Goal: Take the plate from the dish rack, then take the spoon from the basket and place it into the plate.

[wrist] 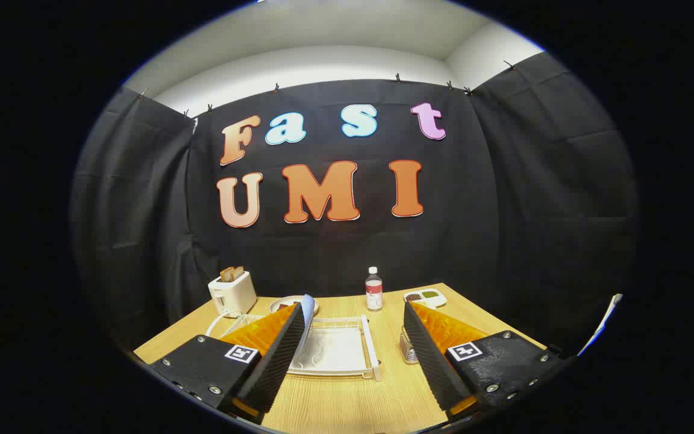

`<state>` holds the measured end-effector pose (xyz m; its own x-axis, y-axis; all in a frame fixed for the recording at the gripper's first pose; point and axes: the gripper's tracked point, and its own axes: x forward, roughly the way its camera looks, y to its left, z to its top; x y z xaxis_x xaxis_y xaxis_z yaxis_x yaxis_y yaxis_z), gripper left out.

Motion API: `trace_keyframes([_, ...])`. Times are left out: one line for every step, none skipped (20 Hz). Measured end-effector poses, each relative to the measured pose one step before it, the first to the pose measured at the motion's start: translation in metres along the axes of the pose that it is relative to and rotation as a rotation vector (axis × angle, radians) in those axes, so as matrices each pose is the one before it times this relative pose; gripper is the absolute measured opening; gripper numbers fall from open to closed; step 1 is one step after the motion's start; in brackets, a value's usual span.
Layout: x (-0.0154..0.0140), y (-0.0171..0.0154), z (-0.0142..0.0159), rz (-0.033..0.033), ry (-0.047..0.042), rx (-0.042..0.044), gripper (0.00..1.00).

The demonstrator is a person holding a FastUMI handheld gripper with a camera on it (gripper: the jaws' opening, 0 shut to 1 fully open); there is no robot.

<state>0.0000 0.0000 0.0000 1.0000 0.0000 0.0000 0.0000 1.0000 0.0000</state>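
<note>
The hand-held gripper [353, 343] hangs above the near edge of the wooden worktop [347, 404] with its two ribbed fingers spread wide and nothing between them. Just ahead, in the gap between the fingers, sits the white dish rack [338, 349], with a pale blue plate [307, 322] standing on edge at its left side, close against the tip of the left finger (whether the two touch cannot be told). A small wire basket [408, 346] stands just inside the right finger, partly hidden by it; its contents cannot be made out. Beyond the rack, a clear bottle [373, 290] with a white cap stands upright. Farther off to the left are a white toaster [232, 292] with bread in its slots and a shallow dish [290, 303] beside it. Beyond the right fingertip lies a small white tray [425, 296] with dark and green contents.
</note>
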Motion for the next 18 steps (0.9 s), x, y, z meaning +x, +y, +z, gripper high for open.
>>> trace_keyframes([0.00153,0.00139,-0.00091,0.00440,0.00049,-0.00382,0.98])
trace_keyframes([0.00266,0.00089,0.00060,0.00126,-0.00020,-0.00644,0.98])
trace_keyframes([0.00195,0.00052,-0.00149,0.00228,0.00444,-0.00367,0.98])
trace_keyframes([0.00325,0.00168,-0.00152,0.00527,0.00643,0.00115,0.98])
trace_keyframes([0.00351,0.00281,-0.00204,0.00587,0.00746,0.00320,0.98])
trace_keyframes([0.00490,0.00256,-0.00153,0.00466,0.00890,0.00168,0.98])
trace_keyframes([0.00544,0.00313,-0.00248,0.00450,0.01091,-0.00139,0.98])
trace_keyframes([0.00627,0.00367,-0.00184,0.00702,0.01017,-0.00372,0.98])
trace_keyframes([0.00772,0.00479,-0.00052,0.00632,0.00948,-0.00468,0.99])
trace_keyframes([0.00731,0.00472,-0.00072,0.00775,0.00849,-0.00467,0.99])
trace_keyframes([0.00852,0.00474,-0.00142,0.00803,0.01158,-0.00428,0.99])
trace_keyframes([0.00914,0.00553,-0.00128,0.00940,0.01225,-0.00336,0.98])
trace_keyframes([0.00984,0.00588,-0.00180,0.01128,0.01254,-0.00254,0.99])
trace_keyframes([0.01032,0.00636,-0.00192,0.01403,0.01358,-0.00148,0.98])
trace_keyframes([0.01134,0.00749,-0.00219,0.01373,0.01473,-0.00296,0.99])
trace_keyframes([0.01121,0.00637,-0.00229,0.01615,0.01705,-0.00457,0.99])
trace_keyframes([0.01226,0.00681,-0.00208,0.01441,0.01470,-0.00565,0.98])
trace_keyframes([0.01228,0.00269,-0.00358,0.00469,0.02062,-0.00824,0.98])
